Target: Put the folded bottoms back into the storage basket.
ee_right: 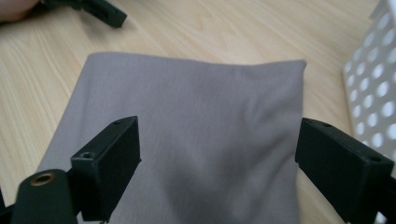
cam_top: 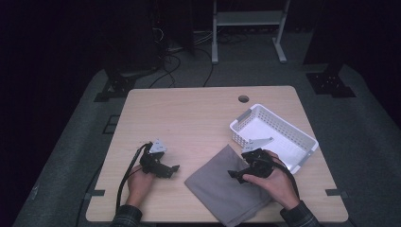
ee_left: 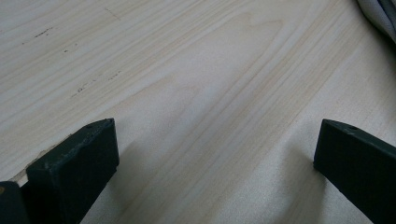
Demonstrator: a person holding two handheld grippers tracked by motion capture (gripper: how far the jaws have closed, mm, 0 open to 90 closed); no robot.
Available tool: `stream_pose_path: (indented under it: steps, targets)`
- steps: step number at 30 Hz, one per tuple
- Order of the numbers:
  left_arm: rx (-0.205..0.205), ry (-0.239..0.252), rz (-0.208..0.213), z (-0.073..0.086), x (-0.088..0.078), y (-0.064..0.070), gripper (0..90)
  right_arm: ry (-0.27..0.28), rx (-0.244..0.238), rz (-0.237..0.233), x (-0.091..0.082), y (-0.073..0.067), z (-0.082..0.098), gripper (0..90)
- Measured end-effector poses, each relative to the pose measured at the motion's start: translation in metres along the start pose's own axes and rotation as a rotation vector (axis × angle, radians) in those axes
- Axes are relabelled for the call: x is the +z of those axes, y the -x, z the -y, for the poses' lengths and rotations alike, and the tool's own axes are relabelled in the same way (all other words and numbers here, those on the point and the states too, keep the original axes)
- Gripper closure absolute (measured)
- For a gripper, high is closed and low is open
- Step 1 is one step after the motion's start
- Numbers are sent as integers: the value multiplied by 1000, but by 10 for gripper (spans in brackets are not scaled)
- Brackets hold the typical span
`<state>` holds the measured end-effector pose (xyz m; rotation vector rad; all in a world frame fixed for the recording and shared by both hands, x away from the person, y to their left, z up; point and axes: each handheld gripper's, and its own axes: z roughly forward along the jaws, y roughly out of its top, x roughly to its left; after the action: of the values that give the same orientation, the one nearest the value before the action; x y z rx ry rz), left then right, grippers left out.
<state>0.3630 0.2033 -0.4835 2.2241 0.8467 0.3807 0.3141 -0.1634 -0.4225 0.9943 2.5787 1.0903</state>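
Over the folded grey cloth (cam_top: pixel 226 185) you are holding the right gripper (cam_top: pixel 235 175), its jaws standing wide with nothing pinched between them — the fabric is lying flat on the wooden table (cam_top: pixel 198 113), just beside the white basket (cam_top: pixel 302 153). Your left gripper (cam_top: pixel 174 169) is waiting over bare wood, also spread apart and empty. Folding looks finished; by my reading, you are still facing the lift into that basket, which is sitting empty.

so the folded cloth (cam_top: pixel 227 187) lies on the table (cam_top: pixel 189 118) near its front edge, basket (cam_top: pixel 273 137) just behind-right of it, left gripper (cam_top: pixel 163 165) off to its left
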Motion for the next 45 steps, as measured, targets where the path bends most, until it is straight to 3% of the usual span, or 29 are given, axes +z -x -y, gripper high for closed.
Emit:
stream_pose_path:
  steps: [7,18,21,22,25,34,45]
  targets:
    - [-3,2,0,0,0,0,0,-49,-21,-11,15,-9,9,131]
    - [0,2,0,0,0,0,0,-106,-33,-19,26,-21,22,125]
    - [-4,2,-1,0,0,0,0,-119,-33,-8,29,-23,25,84]
    - [-3,2,-1,0,0,0,0,-136,-45,-4,34,-24,28,18]
    - [-3,2,-1,0,0,0,0,-152,-58,3,41,-26,29,0]
    - [-4,1,-3,0,0,1,0,-128,-49,9,48,-26,26,0]
    - [-6,2,-4,0,0,1,0,-90,-88,-16,58,-20,19,3]
